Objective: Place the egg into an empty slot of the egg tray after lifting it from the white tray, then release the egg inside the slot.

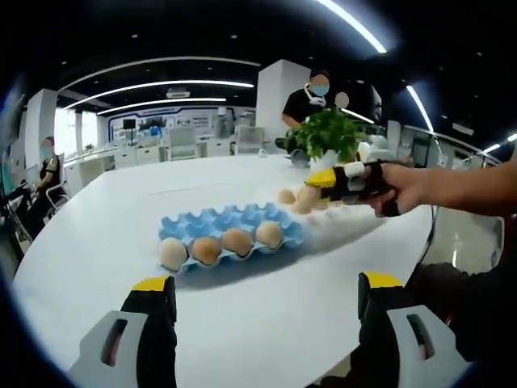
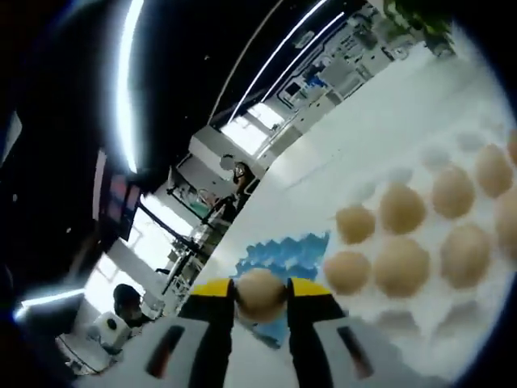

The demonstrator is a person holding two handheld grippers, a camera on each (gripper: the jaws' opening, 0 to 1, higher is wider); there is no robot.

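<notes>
Right gripper view: the right claw (image 2: 259,297) pinches an egg (image 2: 259,293) across its middle, above the white tray (image 2: 485,323). Light, smooth and brittle, it likely wants gentle, even pressure. Beyond lies the blue egg tray (image 2: 295,255). Nearer the person, the left claw (image 1: 266,295) hangs wide open over the worktop (image 1: 121,218).

Pretty big open office here, dark ceiling (image 1: 202,32) with long curved light strips (image 1: 161,85) running across it. There's a big white table (image 1: 266,323), a potted plant (image 1: 327,133) at its far end, and bright windows (image 2: 250,121) behind the desks.
</notes>
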